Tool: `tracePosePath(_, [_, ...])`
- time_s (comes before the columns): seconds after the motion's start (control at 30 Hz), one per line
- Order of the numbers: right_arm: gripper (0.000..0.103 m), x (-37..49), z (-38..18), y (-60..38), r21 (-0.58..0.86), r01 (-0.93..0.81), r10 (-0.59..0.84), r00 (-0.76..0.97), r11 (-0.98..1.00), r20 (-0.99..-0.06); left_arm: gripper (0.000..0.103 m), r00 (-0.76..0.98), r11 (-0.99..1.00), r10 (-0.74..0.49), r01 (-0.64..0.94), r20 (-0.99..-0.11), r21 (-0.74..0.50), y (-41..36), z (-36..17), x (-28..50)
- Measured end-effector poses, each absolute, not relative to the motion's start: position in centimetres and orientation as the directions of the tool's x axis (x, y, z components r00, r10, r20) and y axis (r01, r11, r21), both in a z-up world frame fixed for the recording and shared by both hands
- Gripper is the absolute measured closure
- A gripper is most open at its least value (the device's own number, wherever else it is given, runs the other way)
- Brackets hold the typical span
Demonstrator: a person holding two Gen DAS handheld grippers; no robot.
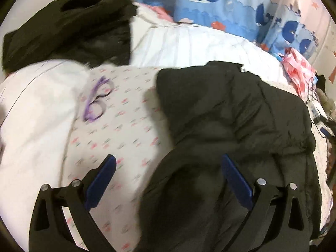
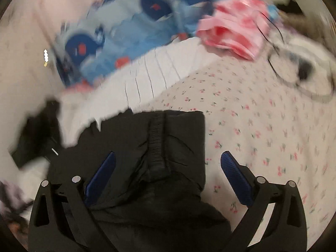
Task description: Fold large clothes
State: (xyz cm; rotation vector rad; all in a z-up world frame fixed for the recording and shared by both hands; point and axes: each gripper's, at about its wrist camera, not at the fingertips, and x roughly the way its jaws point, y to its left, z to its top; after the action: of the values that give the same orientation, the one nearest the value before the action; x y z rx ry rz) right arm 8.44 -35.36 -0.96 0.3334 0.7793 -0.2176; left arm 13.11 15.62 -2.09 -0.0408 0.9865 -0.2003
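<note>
A large black padded jacket (image 1: pixel 231 130) lies bunched on the flower-print bed sheet (image 1: pixel 126 113). My left gripper (image 1: pixel 168 168) hangs open above the jacket's left edge, its blue pads wide apart with nothing between them. In the right wrist view the same jacket (image 2: pixel 151 151) shows a ribbed seam running down its middle. My right gripper (image 2: pixel 168 166) is open over it, the left pad above the fabric and the right pad above the sheet (image 2: pixel 262 130). Both views are blurred.
Another dark garment (image 1: pixel 69 27) lies piled at the back left. Purple glasses (image 1: pixel 96 103) rest on the sheet beside a white quilt (image 1: pixel 199 44). A blue whale-print cover (image 1: pixel 220 2) lies behind, pink cloth (image 2: pixel 233 35) and cables (image 1: pixel 317 111) at the right.
</note>
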Motion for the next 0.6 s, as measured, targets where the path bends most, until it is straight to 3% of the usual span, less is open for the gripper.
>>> tracePosePath(0.03, [0.007, 10.3, -2.1, -33.8, 0.033, 0.317, -0.177, 0.61, 0.948, -0.772, 0.007, 0.526, 0.983, -0.176, 0.14, -0.832, -0.119, 16.4, -2.4, 12.7])
tracePosePath(0.1, [0.007, 11.8, -5.0, -33.4, -0.146, 0.317, -0.295, 0.498, 0.937, -0.816, 0.007, 0.485, 0.987, -0.154, 0.12, -0.861, -0.108, 18.4, -4.0, 11.6])
tracePosePath(0.2, [0.007, 9.4, -6.5, -36.8, 0.071, 0.402, -0.151, 0.495, 0.913, -0.856, 0.007, 0.382, 0.979, -0.199, 0.111, -0.903, -0.169, 20.9, -6.4, 9.7])
tracePosePath(0.3, [0.007, 3.8, -6.3, -39.0, 0.296, 0.333, 0.068, 0.555, 0.895, -0.829, 0.007, 0.287, 0.949, -0.315, 0.122, -0.905, -0.291, 22.4, -8.3, 7.2])
tracePosePath(0.4, [0.007, -1.6, -7.0, -40.5, 0.43, 0.26, 0.244, 0.53, 0.865, -0.812, 0.007, 0.203, 0.905, -0.423, 0.14, -0.883, -0.402, 23.1, -9.7, 4.3])
tracePosePath(0.6, [0.007, -12.8, -9.6, -40.6, 0.636, 0.172, 0.535, 0.404, 0.753, -0.742, 0.007, 0.113, 0.875, -0.468, 0.196, -0.877, -0.442, 22.0, -10.2, -1.0])
